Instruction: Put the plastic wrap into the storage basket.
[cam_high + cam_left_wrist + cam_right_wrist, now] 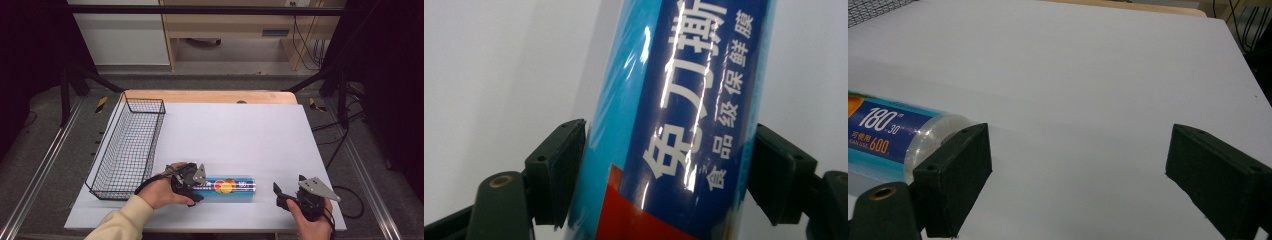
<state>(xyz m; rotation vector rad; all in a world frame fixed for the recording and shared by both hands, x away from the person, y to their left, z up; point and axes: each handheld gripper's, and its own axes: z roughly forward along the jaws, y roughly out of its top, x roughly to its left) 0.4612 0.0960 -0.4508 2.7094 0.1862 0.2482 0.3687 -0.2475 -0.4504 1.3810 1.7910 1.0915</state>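
A long blue roll of cling film (227, 186) with white print and an orange-red picture lies on the white table near the front edge. My left gripper (195, 189) sits at the roll's left end. In the left gripper view its two black jaws press both sides of the roll (674, 100), so the gripper (669, 150) is shut on it. My right gripper (289, 186) rests on the table just right of the roll's clear end (933, 132). It (1078, 150) is open, with bare table between its jaws.
A black wire basket (127, 145) stands along the table's left side, its corner (873, 7) visible far off in the right gripper view. The white table top (240, 130) stretches back to a wooden edge. Black frame legs and cables stand beyond.
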